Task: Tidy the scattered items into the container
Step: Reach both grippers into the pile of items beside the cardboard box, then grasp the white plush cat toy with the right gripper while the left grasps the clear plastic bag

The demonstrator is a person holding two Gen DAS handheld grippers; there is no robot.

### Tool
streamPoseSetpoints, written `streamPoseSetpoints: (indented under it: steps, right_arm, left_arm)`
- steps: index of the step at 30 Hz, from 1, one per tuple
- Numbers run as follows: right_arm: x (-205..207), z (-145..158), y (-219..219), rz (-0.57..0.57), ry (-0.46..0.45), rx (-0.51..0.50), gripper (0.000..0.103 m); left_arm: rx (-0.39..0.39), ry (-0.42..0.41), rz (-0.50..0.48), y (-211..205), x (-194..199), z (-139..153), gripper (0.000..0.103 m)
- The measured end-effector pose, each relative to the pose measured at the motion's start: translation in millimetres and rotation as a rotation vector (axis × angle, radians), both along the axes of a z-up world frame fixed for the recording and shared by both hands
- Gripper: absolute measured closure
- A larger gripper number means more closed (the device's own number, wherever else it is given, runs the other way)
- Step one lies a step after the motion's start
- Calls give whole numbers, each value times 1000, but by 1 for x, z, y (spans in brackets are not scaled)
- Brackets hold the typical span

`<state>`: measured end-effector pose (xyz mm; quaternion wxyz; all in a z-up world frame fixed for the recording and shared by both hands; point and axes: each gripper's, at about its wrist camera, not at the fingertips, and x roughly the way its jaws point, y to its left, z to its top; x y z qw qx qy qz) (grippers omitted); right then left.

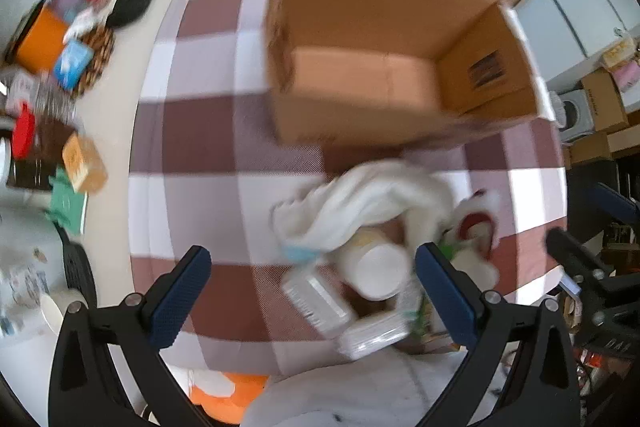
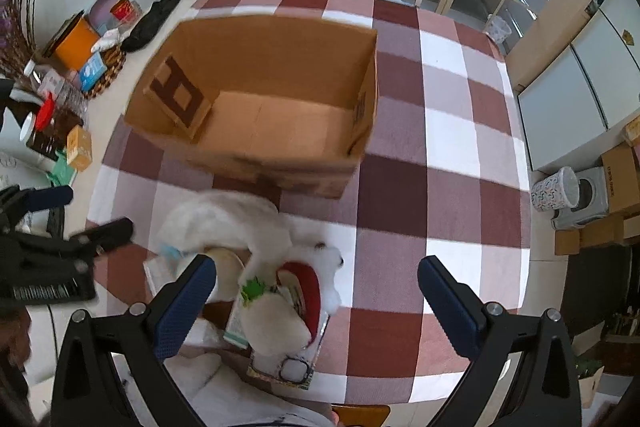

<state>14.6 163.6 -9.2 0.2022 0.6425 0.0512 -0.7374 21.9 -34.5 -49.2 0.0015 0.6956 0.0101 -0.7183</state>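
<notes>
Desk [image 2: 452, 147] under a red-and-white checked cloth, bearing an open cardboard box [image 2: 260, 99] whose floor is bare. Near its front wall lies a heap: white cloth [image 1: 372, 199], white-lidded jar [image 1: 376, 275], clear plastic packs [image 1: 320, 299]. Left gripper [image 1: 312, 291] and right gripper [image 2: 316, 291]: jaws apart, holding nothing.

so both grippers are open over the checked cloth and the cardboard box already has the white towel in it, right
Not quite: the cardboard box holds nothing, as the right wrist view shows. The white towel lies on the checked cloth in front of it. Both grippers, left and right, are open.
</notes>
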Motion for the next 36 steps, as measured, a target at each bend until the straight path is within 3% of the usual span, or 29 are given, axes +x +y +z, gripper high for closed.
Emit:
streamPoseSetpoints:
  steps: [2,8,18,29,33,36]
  right_arm:
    - [13,-16,6,36,-29,-8,0]
    - [54,-53,13,132,-114,-80,15]
    - [83,-89,6,246,-202,-100,37]
    - [88,-100,1,299,-212,-141,65]
    - [89,-103,3,331,-207,-165,71]
    - [87,-104,4,324,-225,-182,72]
  left_arm:
    - [10,-30,38,-12,13,-20,0]
    - [40,-110,116,-33,45,-73,0]
    - [120,-116,136,-30,61,-105,0]
    - [113,-93,126,-21,77,-91,1]
    - [130,-51,146,-24,93,-57,1]
    - [142,36,81,-16,105,-18,1]
